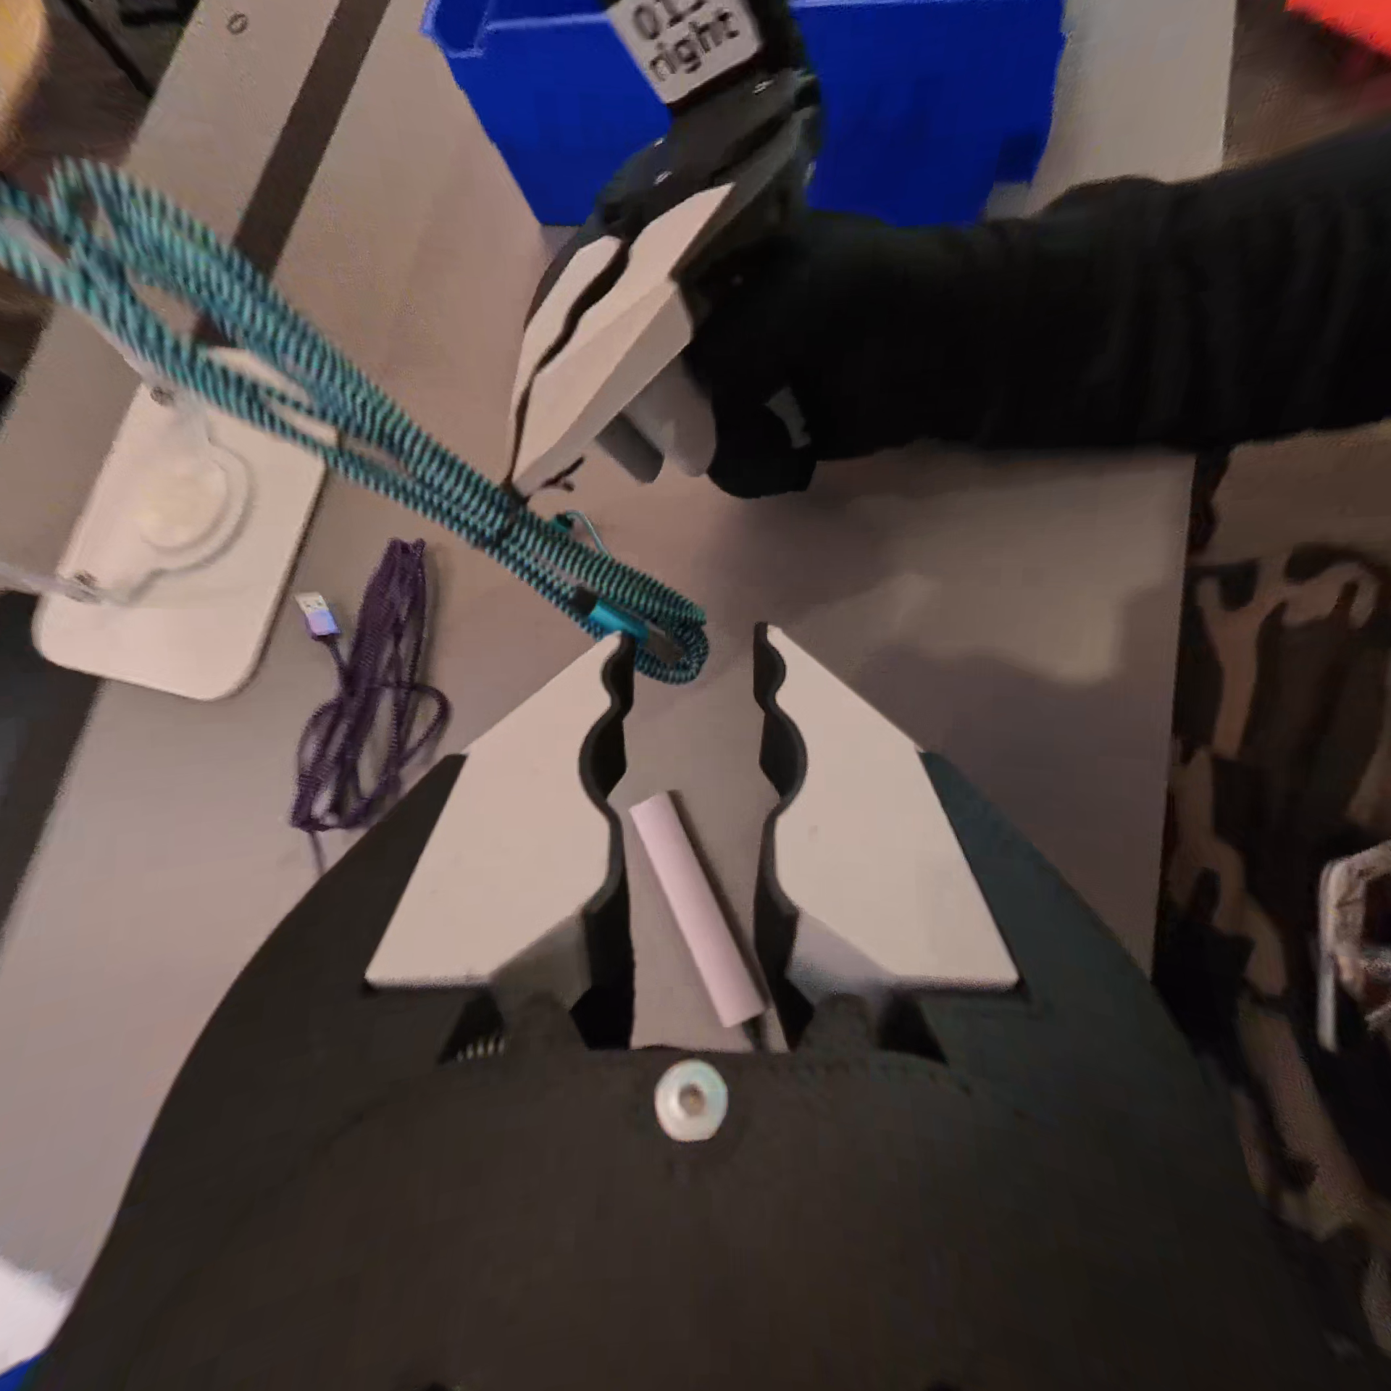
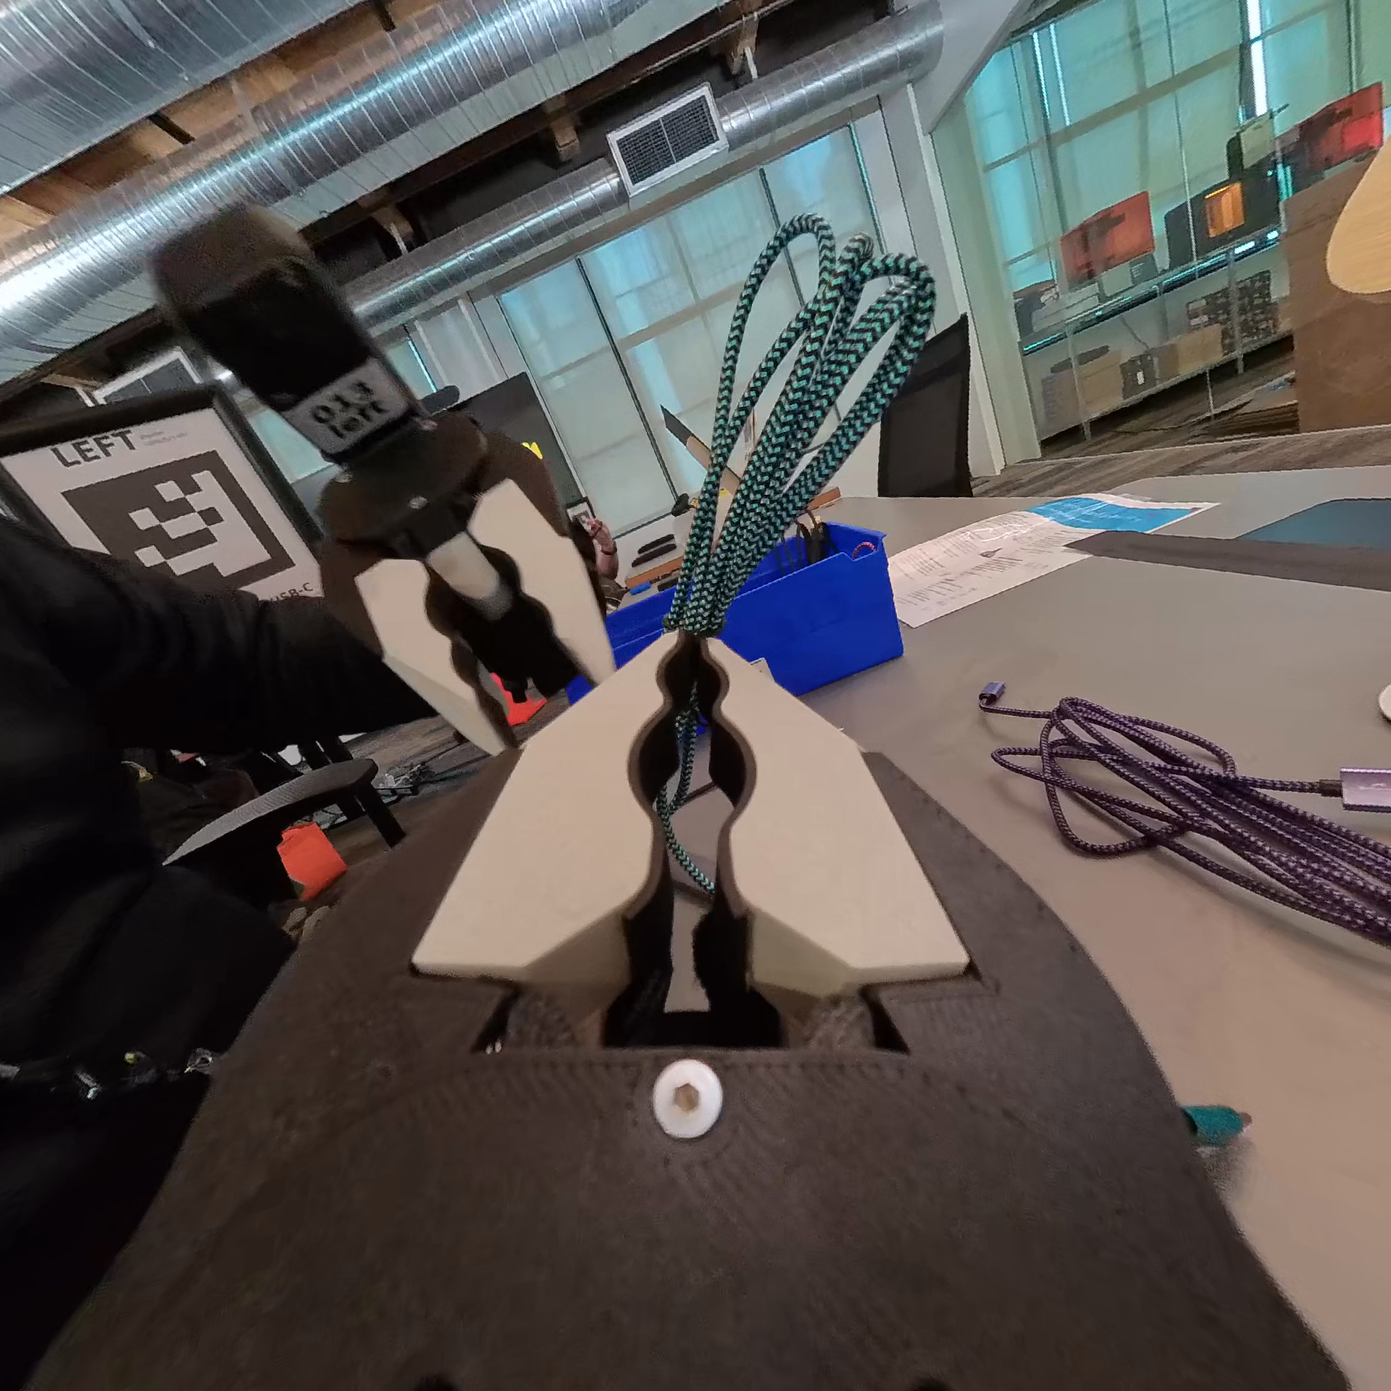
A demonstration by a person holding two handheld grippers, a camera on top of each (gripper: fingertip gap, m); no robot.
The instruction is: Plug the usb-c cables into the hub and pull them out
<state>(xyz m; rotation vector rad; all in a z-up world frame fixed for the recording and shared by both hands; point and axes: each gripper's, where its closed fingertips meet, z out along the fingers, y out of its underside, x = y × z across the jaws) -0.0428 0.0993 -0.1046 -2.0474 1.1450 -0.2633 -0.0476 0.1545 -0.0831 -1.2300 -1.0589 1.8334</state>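
A: Which step is this?

B: Fetching a cable, I'd judge. The right tongs (image 2: 689, 640) are pinching the bundled teal cable (image 2: 783, 421), lifted off the tabletop (image 2: 1129, 941). The left tongs (image 1: 689, 640) are spread, holding nothing, just beside its teal plug (image 1: 613, 619).

A: The hub?

B: The pale bar (image 1: 696, 907) below the left tongs may be it. The purple cable (image 1: 361, 700) lies near the tabletop's left edge. Next: free the plug end, then line it up with a port.
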